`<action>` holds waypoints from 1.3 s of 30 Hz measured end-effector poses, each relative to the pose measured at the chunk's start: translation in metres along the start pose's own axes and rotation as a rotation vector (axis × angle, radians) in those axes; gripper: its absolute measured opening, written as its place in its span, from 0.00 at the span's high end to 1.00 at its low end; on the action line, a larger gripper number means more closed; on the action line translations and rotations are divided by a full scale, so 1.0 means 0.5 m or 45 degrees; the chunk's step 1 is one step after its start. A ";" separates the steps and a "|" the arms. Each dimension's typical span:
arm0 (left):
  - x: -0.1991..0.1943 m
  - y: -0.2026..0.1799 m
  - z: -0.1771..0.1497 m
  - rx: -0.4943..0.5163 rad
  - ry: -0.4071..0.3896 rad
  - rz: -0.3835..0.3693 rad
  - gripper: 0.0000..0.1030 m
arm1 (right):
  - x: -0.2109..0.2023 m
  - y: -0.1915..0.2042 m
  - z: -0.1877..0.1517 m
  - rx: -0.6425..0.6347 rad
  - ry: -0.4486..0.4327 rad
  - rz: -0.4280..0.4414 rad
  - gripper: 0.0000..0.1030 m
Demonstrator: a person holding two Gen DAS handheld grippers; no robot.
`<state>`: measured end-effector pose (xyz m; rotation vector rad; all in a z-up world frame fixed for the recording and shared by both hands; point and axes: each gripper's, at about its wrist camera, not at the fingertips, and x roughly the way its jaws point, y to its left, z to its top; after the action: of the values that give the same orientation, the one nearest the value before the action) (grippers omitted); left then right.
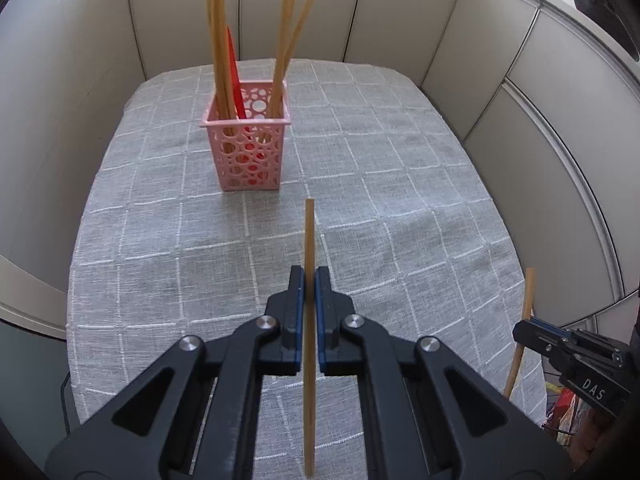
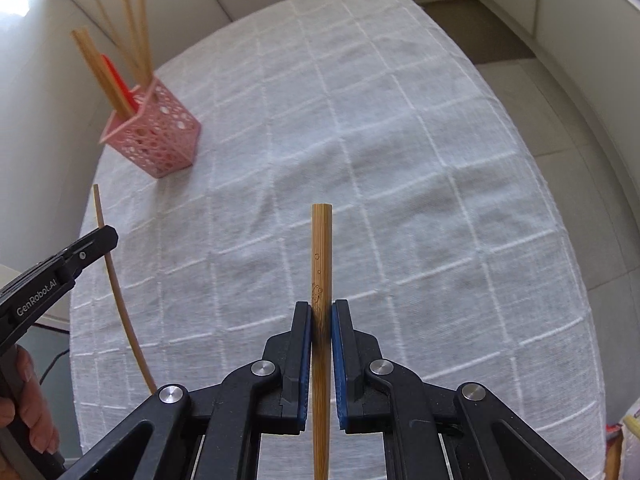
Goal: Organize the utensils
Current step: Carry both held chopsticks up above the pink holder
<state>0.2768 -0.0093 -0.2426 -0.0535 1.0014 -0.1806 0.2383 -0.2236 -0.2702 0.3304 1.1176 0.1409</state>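
A: In the left wrist view, we are clamping the left claw (image 1: 310, 280) tight on a chopstick (image 1: 309, 320), which is standing nearly upright between the blue pads, and we are holding it clear of the tabletop (image 1: 400, 200).

B: So we are judging this as the carry step. The pink basket (image 1: 248, 152) is sitting ahead of us toward the far edge, already holding several chopsticks and a red utensil (image 1: 236, 80).

A: Right. Next we are needing to bring the stick over the basket's open rim and drop it in tip first, threading it between the sticks fanning out above.

B: In the right wrist view, we are pinching the right claw (image 2: 321, 312) hard on a second chopstick (image 2: 321, 320), its patterned end poking out beyond the pads.

A: Here the basket (image 2: 160, 140) is lying toward the far left corner of the tabletop (image 2: 400, 160), well apart from us. The left claw (image 2: 108, 236) is hanging between us and it at the left edge, so we are probably letting it go first.

B: Agreed. Nothing else is lying on the checked cloth; only the leaning sticks are crowding the opening.
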 end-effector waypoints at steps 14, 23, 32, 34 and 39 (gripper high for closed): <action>-0.118 0.078 0.015 -0.101 -0.240 0.022 0.94 | -0.054 0.147 0.005 -0.109 -0.279 -0.017 0.92; -0.178 0.114 0.026 -0.155 -0.399 0.064 0.94 | -0.120 0.208 0.011 -0.202 -0.524 -0.040 0.92; -0.221 0.125 0.055 -0.184 -0.528 0.075 0.94 | -0.174 0.217 0.047 -0.175 -0.649 0.028 0.92; -0.230 0.124 0.068 -0.194 -0.565 0.081 0.94 | -0.189 0.220 0.064 -0.174 -0.688 0.050 0.92; -0.228 0.126 0.114 -0.224 -0.643 0.056 0.94 | -0.199 0.254 0.116 -0.240 -0.786 0.076 0.92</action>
<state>0.2727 0.0703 -0.1249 -0.2265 0.5114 -0.0331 0.2538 -0.1423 -0.1201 0.2153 0.4796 0.1805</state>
